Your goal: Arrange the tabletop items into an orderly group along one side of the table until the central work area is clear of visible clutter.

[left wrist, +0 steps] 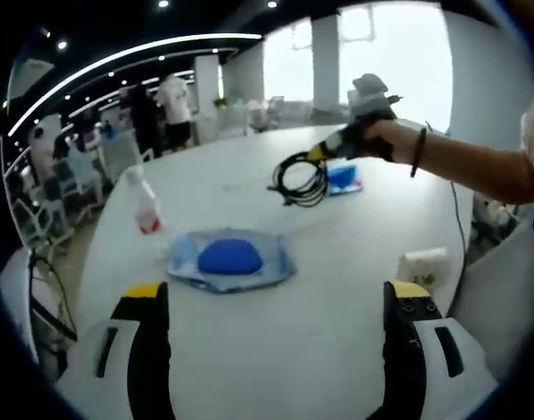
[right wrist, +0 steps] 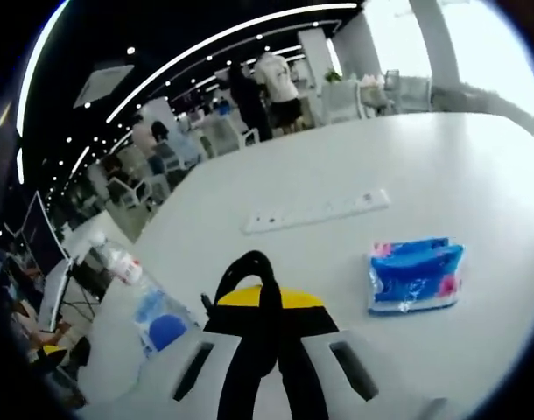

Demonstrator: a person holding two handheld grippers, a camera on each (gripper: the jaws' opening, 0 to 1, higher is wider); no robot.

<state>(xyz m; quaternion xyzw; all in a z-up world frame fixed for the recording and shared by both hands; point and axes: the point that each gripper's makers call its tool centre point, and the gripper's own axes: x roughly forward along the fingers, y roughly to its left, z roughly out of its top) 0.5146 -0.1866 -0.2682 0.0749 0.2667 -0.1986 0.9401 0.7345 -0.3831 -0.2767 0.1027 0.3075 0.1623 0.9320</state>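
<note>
My left gripper [left wrist: 276, 293] stands open low over the white table [left wrist: 337, 262], nothing between its yellow-tipped jaws. Just ahead of it lies a blue rounded item in a clear bag [left wrist: 230, 258]. A clear bottle with a red label [left wrist: 144, 206] stands to the bag's left. Farther off, a hand holds my right gripper [left wrist: 319, 154] above the table with a coiled black cable [left wrist: 304, 179] hanging from it. In the right gripper view my right gripper [right wrist: 269, 297] is shut on that cable [right wrist: 241, 265]. A blue tissue pack [right wrist: 414, 276] lies to its right.
A white power strip [right wrist: 318, 212] lies flat beyond the cable. A white packet [left wrist: 422, 265] sits near the table's right edge. The bottle [right wrist: 118, 260] and the bagged blue item [right wrist: 162, 328] are at the left. Chairs and standing people fill the room behind.
</note>
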